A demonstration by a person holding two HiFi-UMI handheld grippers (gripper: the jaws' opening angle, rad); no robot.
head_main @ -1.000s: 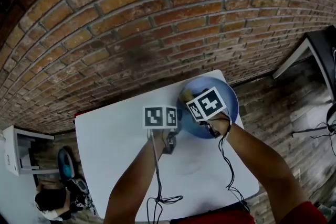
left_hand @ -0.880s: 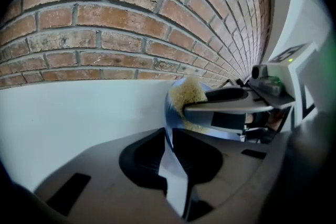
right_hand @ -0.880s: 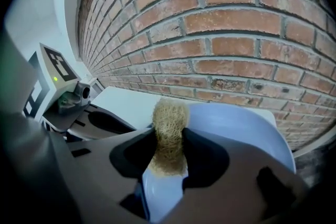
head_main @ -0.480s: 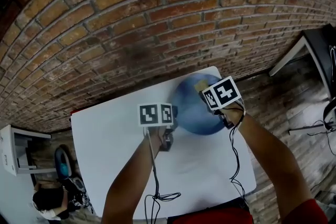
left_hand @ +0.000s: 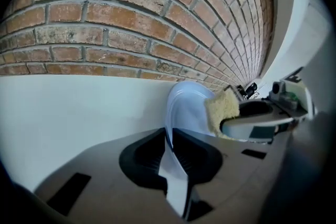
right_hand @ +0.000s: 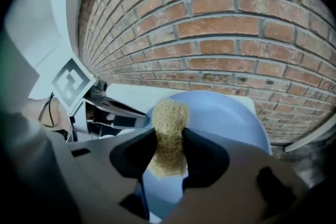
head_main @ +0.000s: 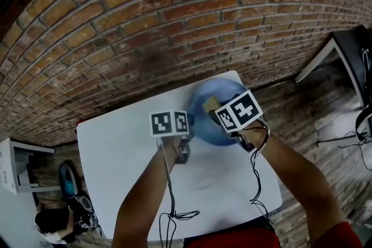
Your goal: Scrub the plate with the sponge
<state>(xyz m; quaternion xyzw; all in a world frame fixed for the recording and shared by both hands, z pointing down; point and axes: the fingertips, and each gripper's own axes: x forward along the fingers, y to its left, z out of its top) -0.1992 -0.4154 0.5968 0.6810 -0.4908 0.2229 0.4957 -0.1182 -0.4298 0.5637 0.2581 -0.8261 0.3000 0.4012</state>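
Note:
A light blue plate (head_main: 212, 116) rests on the white table (head_main: 128, 148) near its far right corner, close to the brick wall. My left gripper (left_hand: 169, 140) is shut on the plate's (left_hand: 185, 107) near left rim, which shows edge-on between its jaws. My right gripper (right_hand: 168, 149) is shut on a yellow sponge (right_hand: 169, 128) and holds it over the plate's (right_hand: 226, 118) inner face. In the head view the sponge (head_main: 210, 103) peeks out beside the right gripper's marker cube (head_main: 238, 111); whether it touches the plate I cannot tell.
A brick wall (head_main: 174, 14) rises just behind the table. Cables (head_main: 174, 218) trail from both grippers over the near table edge. A dark table or stand (head_main: 349, 49) is at the far right, and a white shelf unit (head_main: 14, 165) with clutter stands on the floor at left.
The right gripper with the sponge swung right across the plate half a second ago and has come back leftward toward the plate's middle. The left gripper keeps its hold on the rim.

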